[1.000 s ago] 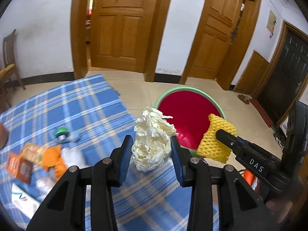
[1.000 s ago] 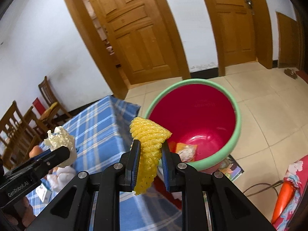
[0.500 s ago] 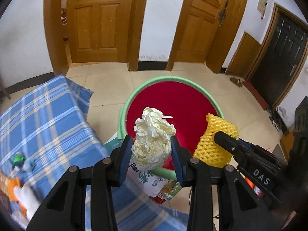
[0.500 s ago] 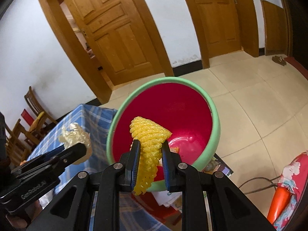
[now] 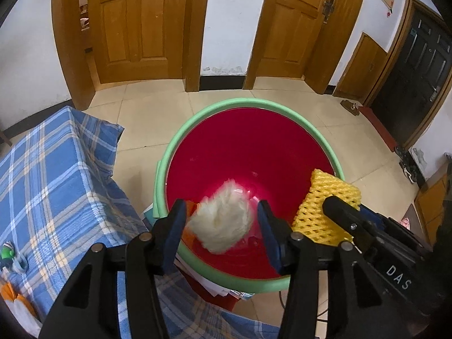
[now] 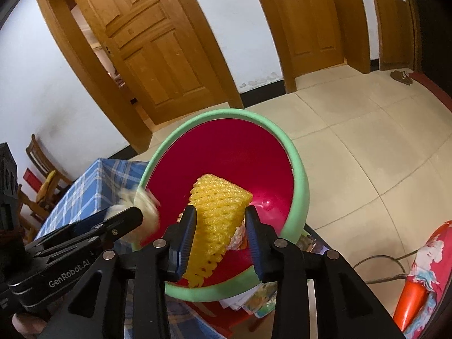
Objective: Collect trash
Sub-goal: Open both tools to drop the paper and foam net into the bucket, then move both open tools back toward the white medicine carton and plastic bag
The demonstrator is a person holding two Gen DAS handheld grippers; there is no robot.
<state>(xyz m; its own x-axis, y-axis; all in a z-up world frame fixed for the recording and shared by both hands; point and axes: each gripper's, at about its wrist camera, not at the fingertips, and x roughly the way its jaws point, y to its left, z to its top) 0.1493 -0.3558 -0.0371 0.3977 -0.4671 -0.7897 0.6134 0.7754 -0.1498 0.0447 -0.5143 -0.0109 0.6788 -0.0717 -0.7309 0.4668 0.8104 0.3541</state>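
Note:
A red bin with a green rim (image 5: 248, 103) (image 6: 299, 169) stands on the floor beside the table. My left gripper (image 5: 221, 230) is open above the bin. A crumpled cream paper wad (image 5: 221, 223) is blurred between its spread jaws, falling free. It also shows blurred in the right wrist view (image 6: 144, 204). My right gripper (image 6: 220, 237) is open over the bin. The yellow foam fruit net (image 6: 216, 217) (image 5: 325, 206) leans on the left finger, clear of the right one. Some trash lies in the bin's bottom.
A table with a blue plaid cloth (image 5: 50, 186) lies to the left, with a small green item (image 5: 7, 252) and other scraps at its left edge. Papers lie under the bin (image 6: 254, 299). Wooden doors (image 5: 135, 25) stand behind. Chairs (image 6: 39, 175) stand at far left.
Both grippers moved further over the bin and opened. The paper wad has left the left jaws and drops. The yellow net is loose in the right jaws.

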